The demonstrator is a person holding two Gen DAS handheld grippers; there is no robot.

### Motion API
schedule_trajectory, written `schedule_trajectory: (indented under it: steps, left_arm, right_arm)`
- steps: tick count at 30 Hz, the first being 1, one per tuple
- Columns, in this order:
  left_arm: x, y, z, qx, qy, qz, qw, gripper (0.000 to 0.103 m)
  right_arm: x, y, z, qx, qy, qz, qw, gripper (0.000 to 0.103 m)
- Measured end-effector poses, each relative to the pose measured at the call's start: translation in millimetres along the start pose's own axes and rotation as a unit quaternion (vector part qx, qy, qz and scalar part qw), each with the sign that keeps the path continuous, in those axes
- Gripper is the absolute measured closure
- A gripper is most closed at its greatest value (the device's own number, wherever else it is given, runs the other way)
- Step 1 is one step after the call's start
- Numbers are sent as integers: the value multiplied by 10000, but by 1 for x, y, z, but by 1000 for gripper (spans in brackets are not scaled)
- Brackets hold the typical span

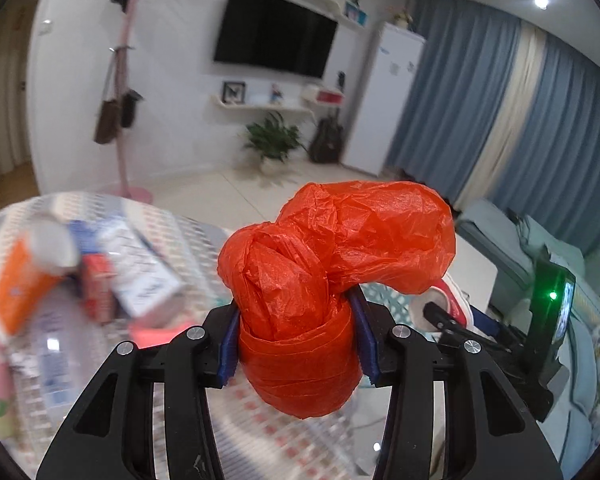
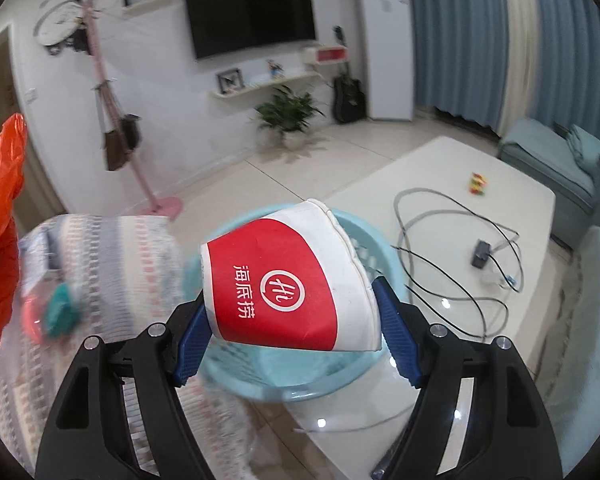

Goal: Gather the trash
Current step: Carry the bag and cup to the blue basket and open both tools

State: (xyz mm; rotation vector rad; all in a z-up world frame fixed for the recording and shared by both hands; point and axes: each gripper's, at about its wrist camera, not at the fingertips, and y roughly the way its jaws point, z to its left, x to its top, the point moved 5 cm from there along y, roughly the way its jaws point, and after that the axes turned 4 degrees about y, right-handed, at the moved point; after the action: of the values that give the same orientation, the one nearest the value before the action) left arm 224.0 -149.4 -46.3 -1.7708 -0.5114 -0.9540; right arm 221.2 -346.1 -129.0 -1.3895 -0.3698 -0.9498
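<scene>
Both hands are carrying trash, and the step in hand looks like bringing it to the blue basket (image 2: pixel 352 236) to drop it in.

The left gripper (image 1: pixel 296 344) is clenched on a scrunched orange plastic bag (image 1: pixel 332 264). The jaws stand about half apart, and the blue pads (image 1: pixel 228 344) press on both sides of the bag's rolled bottom part. The puffy top sticks up above them. Below it is a bench with a patterned cloth (image 1: pixel 204 232), and more boxes and wrappers (image 1: pixel 140 272) lie there, blurred.

The right gripper (image 2: pixel 296 332) is clenched on a red and white paper cup (image 2: pixel 288 276). The jaws are wide apart because the cup is wide, and it looks squashed a bit. The cup lies on its side, right over the basket.

I think the next move is to lower the cup over the basket and let go. The bag must go farther over first, then drop too.
</scene>
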Motion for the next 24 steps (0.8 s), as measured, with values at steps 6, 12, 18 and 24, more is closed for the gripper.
schedule_trajectory:
  steps: [6,12,18,24]
  left_arm:
    - [-14,61,-25,-230,152,675,9973,58]
    - [-26,97,-35,-243,276,1071,9936,50]
    - [-34,99,-37,-258,241,1090,9934,42]
    - [-31,74,-36,-301,199,856,9957,36]
  right_arm:
    - [-9,35,-27,-351,176,562,9976,31]
    - [-23,55,-42,-444,263,1010,9935,31]
    - [-25,56,-47,-348,372,1085,9928,26]
    - [-22,41,-44,-327,312,923,9947,26]
